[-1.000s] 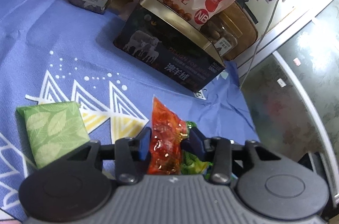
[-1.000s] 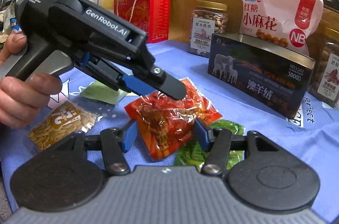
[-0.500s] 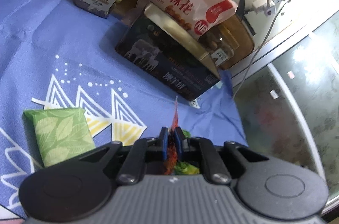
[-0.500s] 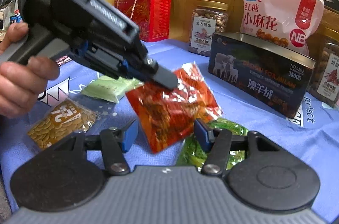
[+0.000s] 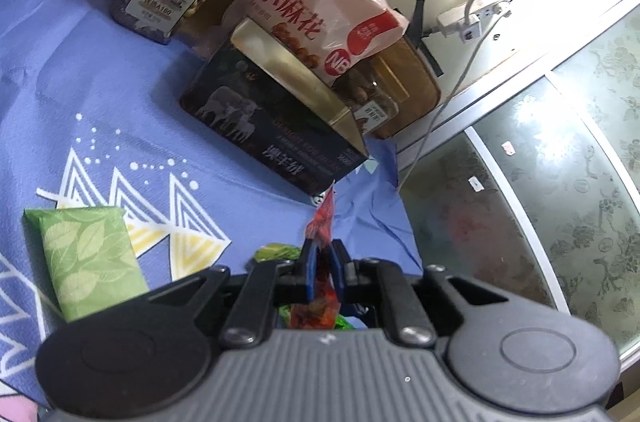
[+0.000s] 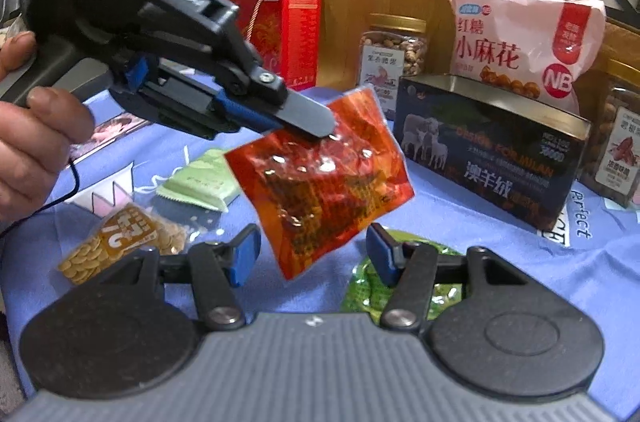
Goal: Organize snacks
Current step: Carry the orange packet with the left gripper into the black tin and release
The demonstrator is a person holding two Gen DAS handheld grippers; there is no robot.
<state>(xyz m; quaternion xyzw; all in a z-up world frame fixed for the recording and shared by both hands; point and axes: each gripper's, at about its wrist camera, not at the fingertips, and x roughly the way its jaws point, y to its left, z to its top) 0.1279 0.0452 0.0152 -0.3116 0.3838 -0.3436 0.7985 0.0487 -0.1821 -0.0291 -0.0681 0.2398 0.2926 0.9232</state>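
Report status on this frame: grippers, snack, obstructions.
Left gripper shut on red snack packet, packet clear of the cloth. Right gripper open, empty, beneath the packet. Green packet on blue cloth below; dark open box beyond, path unobstructed.

Blue patterned tablecloth (image 6: pixel 500 262) covers table. On it: dark box (image 6: pixel 492 142) far right, nut jar (image 6: pixel 390 56) and red box (image 6: pixel 296 34) far, green packet (image 6: pixel 200 180) and yellow bean packet (image 6: pixel 120 242) left, green snack pack (image 6: pixel 364 286) near.

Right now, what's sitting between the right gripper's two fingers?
In the right wrist view, the right gripper is open. The red snack packet hangs in that gap, lifted off the cloth by the left gripper; neither right finger touches it.
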